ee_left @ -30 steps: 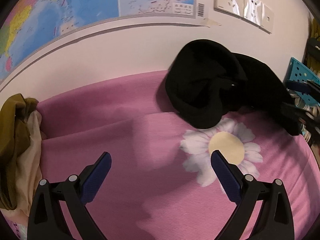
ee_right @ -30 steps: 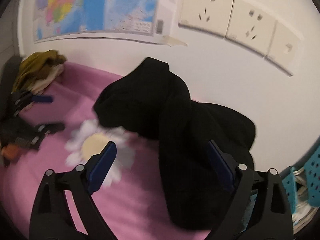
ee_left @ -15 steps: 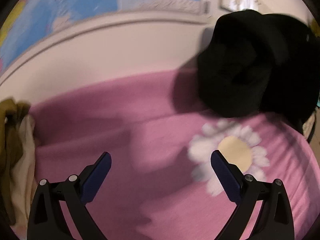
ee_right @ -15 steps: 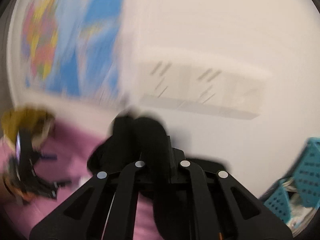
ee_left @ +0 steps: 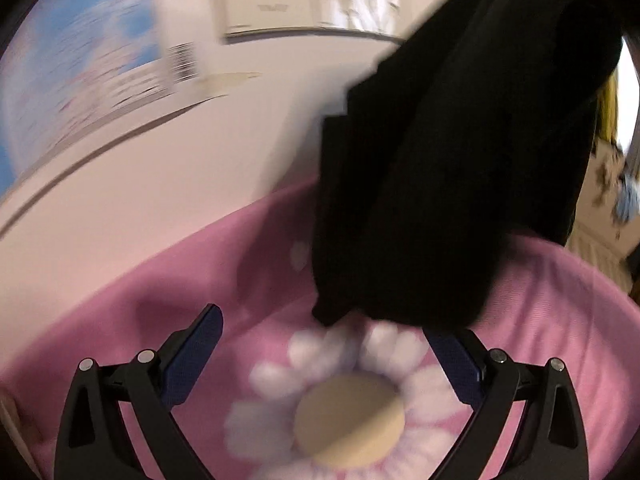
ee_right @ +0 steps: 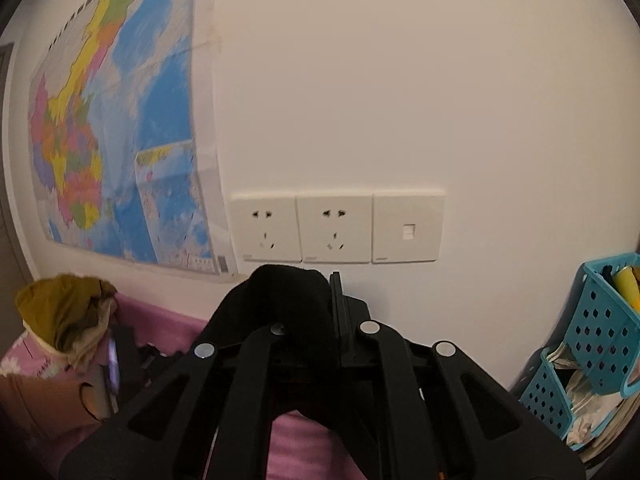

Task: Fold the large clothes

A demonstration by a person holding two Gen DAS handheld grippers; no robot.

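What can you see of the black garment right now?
The black garment is a thick, matte, knit-looking piece, bunched rather than spread. It hangs in long folds above the pink daisy-print sheet, its lower edge near the daisy. The right hand-held gripper is shut on a humped fold. The open left hand-held gripper sits just below it; contact unclear.

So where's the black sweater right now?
The black sweater hangs on the right of the left wrist view, above the pink blanket's daisy, pinched by the right hand-held gripper.
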